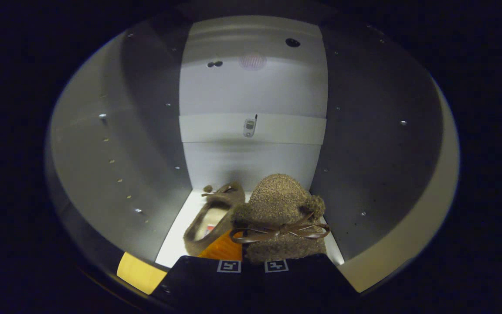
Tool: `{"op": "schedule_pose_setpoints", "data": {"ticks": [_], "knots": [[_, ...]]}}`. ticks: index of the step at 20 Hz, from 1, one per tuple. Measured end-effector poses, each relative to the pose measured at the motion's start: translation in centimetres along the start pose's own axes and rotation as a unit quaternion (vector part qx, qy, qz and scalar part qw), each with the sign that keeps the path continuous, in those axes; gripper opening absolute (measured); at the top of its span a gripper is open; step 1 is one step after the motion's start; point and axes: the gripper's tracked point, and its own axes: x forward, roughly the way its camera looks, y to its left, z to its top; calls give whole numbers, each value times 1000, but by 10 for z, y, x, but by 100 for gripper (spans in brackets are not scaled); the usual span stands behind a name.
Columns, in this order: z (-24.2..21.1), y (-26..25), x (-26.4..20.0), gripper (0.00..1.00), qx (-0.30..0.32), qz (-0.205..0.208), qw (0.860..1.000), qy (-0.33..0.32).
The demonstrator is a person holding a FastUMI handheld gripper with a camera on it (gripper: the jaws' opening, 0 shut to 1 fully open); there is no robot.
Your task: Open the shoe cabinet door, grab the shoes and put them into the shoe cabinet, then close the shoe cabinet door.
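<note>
I am looking into the open shoe cabinet (251,91), with its pale back wall and grey side walls. A fuzzy brown shoe (281,209) with a thin ribbon bow sits just ahead of my gripper (251,252), toe pointing to the back wall. The fingers stand close together and pinch its near rim. Most of the fingertips are hidden by the shoe; one finger (225,249) shows left of it. The matching second shoe (212,216) lies on the cabinet floor (174,244), left of the held one, its opening up.
A horizontal rail with a small metal fitting (249,127) crosses the back wall at mid height. Rows of shelf-pin holes (116,170) dot the left wall. The right wall (373,165) stands close beside the held shoe.
</note>
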Motion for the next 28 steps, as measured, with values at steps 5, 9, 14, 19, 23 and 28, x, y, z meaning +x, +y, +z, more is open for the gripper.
{"op": "schedule_pose_setpoints", "data": {"ticks": [5,9,14,19,23,28], "knots": [[-15,-11,69,5,8,7,999,49],[-23,-11,105,5,23,8,997,70],[-43,-19,129,4,24,-8,994,105],[-42,-23,134,5,59,-12,992,114],[-46,-20,120,19,60,-8,990,128],[-28,-17,81,92,68,-11,994,86]]}}
